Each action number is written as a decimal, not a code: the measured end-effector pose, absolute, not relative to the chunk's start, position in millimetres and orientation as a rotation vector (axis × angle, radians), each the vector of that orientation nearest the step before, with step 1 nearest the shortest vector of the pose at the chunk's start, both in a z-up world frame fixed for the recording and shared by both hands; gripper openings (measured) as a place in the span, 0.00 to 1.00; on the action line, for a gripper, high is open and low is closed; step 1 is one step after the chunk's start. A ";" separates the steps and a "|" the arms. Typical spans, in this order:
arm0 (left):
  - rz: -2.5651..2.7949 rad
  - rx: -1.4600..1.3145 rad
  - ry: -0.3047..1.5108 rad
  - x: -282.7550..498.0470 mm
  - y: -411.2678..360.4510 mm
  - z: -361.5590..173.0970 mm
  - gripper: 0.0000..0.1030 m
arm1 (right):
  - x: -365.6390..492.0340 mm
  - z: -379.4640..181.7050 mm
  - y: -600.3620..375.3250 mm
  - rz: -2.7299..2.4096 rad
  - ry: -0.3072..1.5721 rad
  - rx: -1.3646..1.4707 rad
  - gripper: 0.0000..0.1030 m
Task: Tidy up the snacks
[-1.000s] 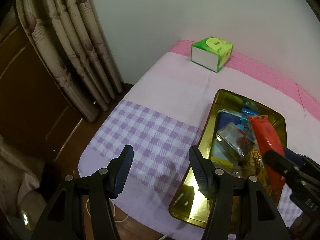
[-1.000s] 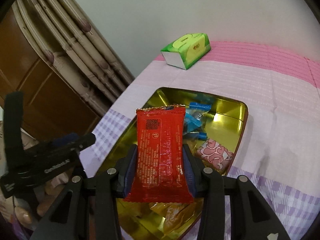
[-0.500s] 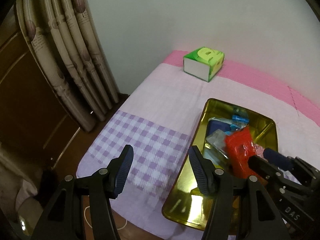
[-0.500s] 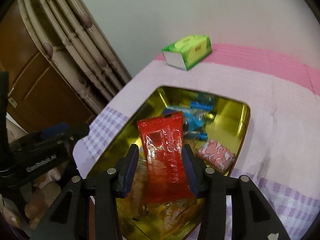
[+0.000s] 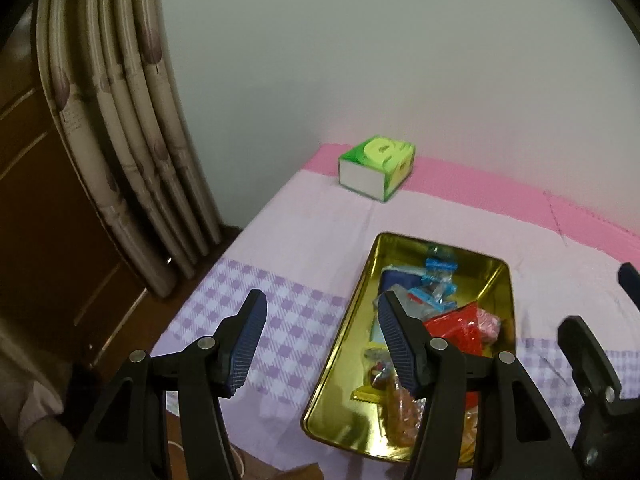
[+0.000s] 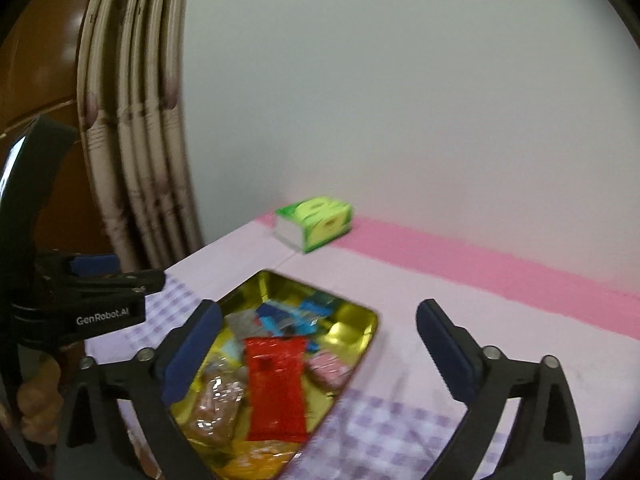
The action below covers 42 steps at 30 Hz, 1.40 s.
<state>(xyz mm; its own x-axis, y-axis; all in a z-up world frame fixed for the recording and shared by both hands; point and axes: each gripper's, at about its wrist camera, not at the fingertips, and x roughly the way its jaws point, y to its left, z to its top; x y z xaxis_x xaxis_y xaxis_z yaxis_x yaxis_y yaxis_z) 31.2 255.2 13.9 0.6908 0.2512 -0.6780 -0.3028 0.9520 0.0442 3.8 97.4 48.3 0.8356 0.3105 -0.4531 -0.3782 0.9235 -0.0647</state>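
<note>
The red packet [image 6: 275,388] lies in the gold tray [image 6: 370,334], below and ahead of the right hand-held gripper [image 6: 318,354], whose jaws just sprang wide and empty. Its long axis runs along the fingers. The left hand-held gripper [image 5: 320,344], half-open and empty, sits farther.

**Gold tray of snacks with a red packet on top**

A shallow, shiny gold metal tray [image 6: 362,322] with rounded corners sits low and left of centre in the right wrist view, and low and right of centre in the left wrist view. A glossy red snack packet [image 6: 275,388] lies flat and lengthwise on top of the other snacks, near the middle of the tray. Just right of it lies a small pink patterned packet [image 6: 328,370]. Several blue wrapped sweets [image 6: 288,316] crowd the far end. Clear wrapped pieces [image 6: 216,404] with brownish contents lie to the red packet's left, and orange-yellow packets [image 6: 256,456] fill the near end.
</note>
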 end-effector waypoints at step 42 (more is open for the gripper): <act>0.305 -0.018 0.577 -0.9 227.3 45.5 0.86 | -30.1 77.8 86.7 0.273 0.315 -0.203 0.99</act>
<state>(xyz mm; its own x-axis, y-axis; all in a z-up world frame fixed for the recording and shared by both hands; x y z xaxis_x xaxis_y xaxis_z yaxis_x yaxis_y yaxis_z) -0.9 227.3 45.5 0.7944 0.2791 -0.5395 -0.2889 0.9549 0.0686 -30.1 86.7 77.8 0.9147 0.2315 -0.3313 -0.2944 0.9432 -0.1539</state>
